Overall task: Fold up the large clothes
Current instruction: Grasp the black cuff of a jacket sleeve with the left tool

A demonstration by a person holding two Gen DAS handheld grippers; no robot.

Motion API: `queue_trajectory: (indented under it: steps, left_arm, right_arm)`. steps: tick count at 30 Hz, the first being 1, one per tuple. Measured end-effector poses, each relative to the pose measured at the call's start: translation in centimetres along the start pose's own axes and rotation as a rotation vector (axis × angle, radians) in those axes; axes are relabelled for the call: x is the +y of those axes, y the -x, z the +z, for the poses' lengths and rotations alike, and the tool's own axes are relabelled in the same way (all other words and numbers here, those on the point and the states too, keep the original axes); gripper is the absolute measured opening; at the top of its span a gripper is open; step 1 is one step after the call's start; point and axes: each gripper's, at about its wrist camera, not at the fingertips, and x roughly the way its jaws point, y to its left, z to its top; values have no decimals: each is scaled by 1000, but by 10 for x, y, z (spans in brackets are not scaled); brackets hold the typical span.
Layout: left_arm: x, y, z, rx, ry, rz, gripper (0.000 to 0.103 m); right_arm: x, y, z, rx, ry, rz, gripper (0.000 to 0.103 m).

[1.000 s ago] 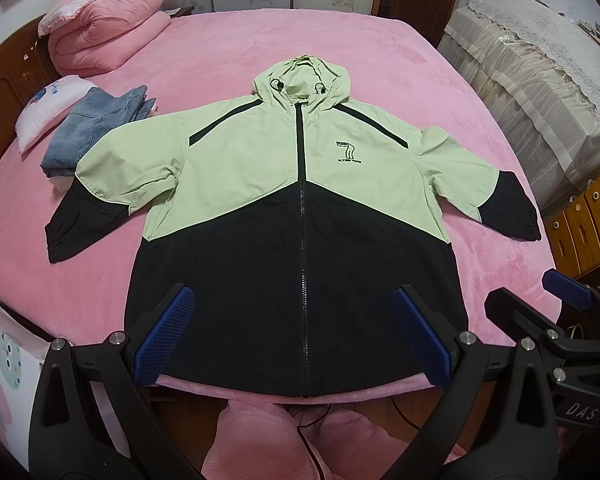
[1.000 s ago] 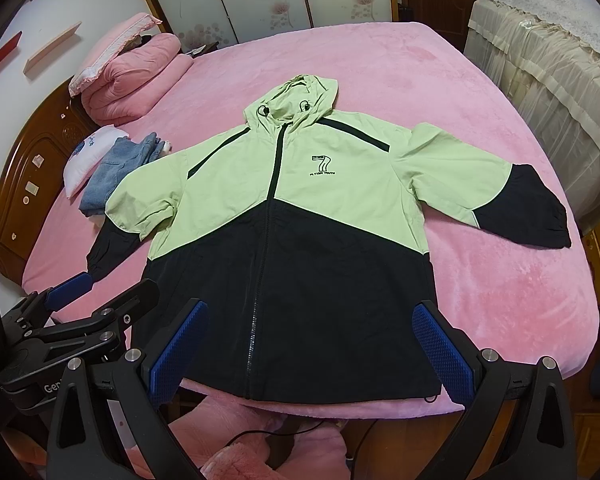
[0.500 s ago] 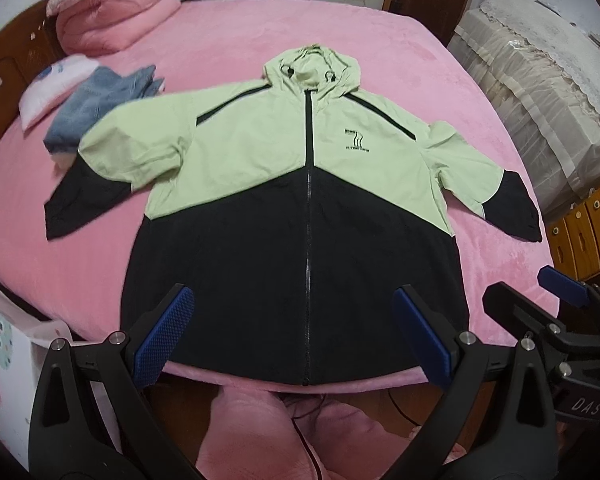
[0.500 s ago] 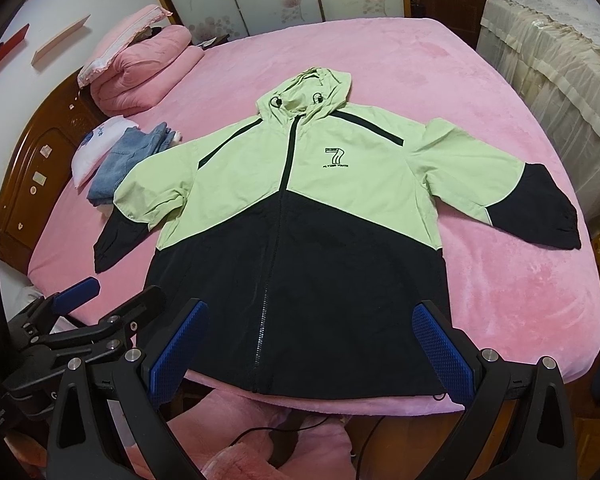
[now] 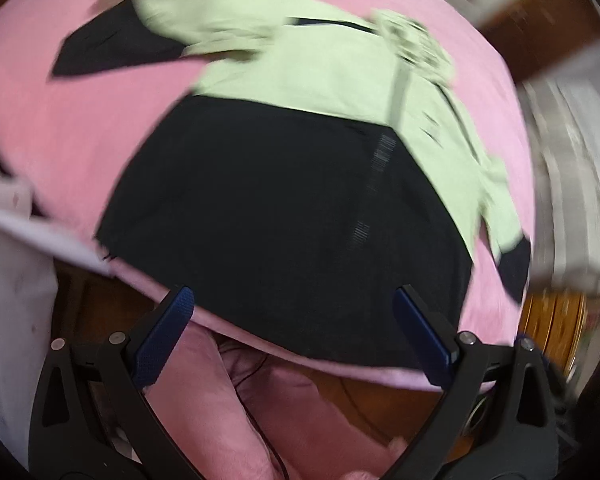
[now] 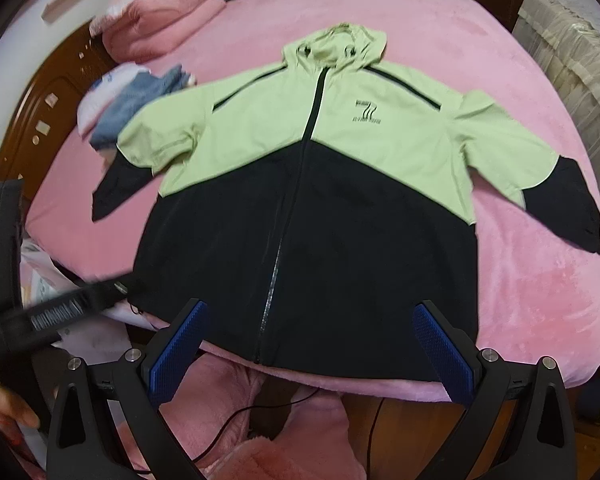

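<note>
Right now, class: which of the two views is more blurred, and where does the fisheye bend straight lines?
Left wrist view: heavy motion smear over the jacket and room. Right wrist view: sharper, chest logo partly legible, though the left gripper streaks. Both views curve the bed edges.

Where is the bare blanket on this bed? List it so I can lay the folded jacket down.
Free: the pink plush blanket beyond the hood of the green-and-black hooded jacket, and the near right corner below its black cuff. Crowded: the far left, with the folded pink quilt and blue jeans on a white pillow.
</note>
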Motion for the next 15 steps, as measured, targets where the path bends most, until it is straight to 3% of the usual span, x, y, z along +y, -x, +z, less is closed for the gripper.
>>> queue_trajectory:
  steps: [4, 8, 11, 15]
  left_arm:
    - [73, -15, 28, 19, 193, 15, 99]
    - [162, -21, 65, -41, 481, -83, 99]
    - [213, -30, 93, -89, 614, -126, 98]
    - [264, -41, 140, -167, 711, -126, 96]
  right_arm:
    - [32, -36, 10, 18, 13, -19, 103]
    - [76, -70, 29, 26, -6, -6, 103]
    - [112, -99, 46, 39, -49, 18, 103]
    - [160, -147, 72, 89, -166, 57, 103]
